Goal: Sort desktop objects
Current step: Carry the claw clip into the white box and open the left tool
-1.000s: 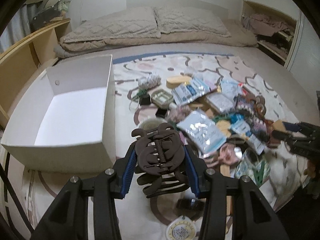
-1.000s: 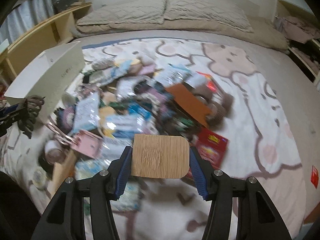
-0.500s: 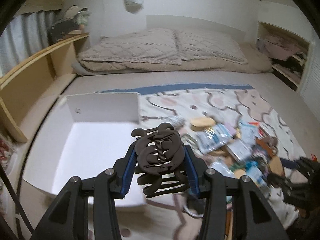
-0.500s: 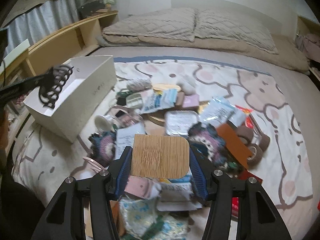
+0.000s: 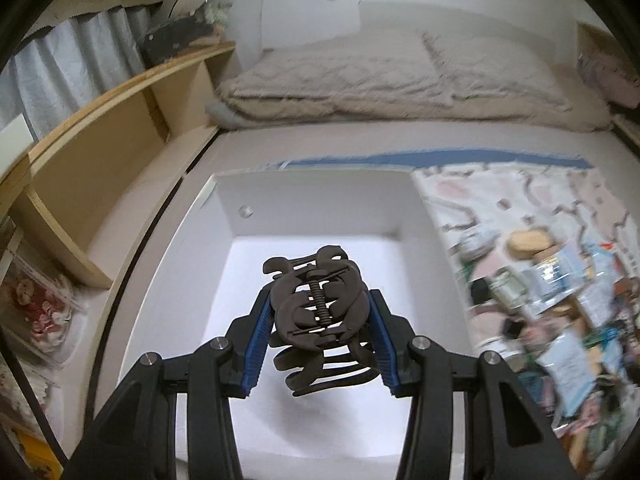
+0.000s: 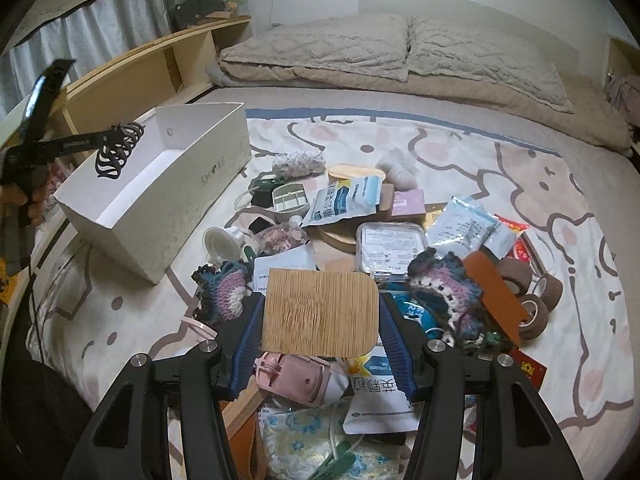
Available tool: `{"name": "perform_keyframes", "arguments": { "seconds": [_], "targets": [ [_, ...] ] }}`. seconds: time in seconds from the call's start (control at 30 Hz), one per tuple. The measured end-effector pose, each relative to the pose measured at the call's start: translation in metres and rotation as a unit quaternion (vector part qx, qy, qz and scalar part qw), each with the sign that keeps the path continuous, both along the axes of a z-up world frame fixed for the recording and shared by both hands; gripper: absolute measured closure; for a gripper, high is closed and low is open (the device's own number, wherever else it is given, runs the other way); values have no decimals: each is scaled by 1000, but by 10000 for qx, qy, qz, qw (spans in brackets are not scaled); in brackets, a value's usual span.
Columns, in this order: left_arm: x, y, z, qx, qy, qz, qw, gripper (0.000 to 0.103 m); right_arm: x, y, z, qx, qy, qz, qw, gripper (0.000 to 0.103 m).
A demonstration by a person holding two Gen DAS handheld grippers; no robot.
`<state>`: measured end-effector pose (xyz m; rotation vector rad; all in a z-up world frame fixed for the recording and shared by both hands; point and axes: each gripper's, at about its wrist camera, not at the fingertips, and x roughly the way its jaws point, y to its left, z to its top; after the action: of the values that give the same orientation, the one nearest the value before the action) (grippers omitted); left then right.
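While the left gripper [image 5: 320, 332] hangs above the white box [image 5: 420, 216] clamping the dark hair claw [image 5: 320, 312], a light, springy, snag-prone thing best pinched across its hinge, the right gripper [image 6: 320, 324] pinches a stiff bamboo board [image 6: 320, 312] edgewise over the clutter.

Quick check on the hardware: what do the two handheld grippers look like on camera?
The left gripper and right gripper look alike: black angular plastic fingers, ribbed blue pads on the inner faces, and silver round bolt heads at the joints. From the side, the left gripper shows small white lettering, too small to read, and a thin dark cable below it.
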<state>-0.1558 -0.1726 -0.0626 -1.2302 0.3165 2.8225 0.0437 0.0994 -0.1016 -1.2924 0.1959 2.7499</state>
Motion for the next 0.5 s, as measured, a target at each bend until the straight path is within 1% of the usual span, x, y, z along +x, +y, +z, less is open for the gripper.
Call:
{"name": "perform_keyframes", "arguments": {
  "seconds": [0.17, 0.33, 0.5],
  "targets": [
    [-21, -23, -29, -165, -435, 174, 9988, 57, -2, -1, -3, -23, -43, 43, 10000, 46],
    [-35, -31, -44, -287, -758, 171, 9966, 57, -4, 0, -8, -39, -97, 39, 9999, 46],
    [-47, -29, -59, -723, -1062, 21, 9917, 57, -8, 1, -13, -76, -172, 55, 9998, 46]
  ]
}}
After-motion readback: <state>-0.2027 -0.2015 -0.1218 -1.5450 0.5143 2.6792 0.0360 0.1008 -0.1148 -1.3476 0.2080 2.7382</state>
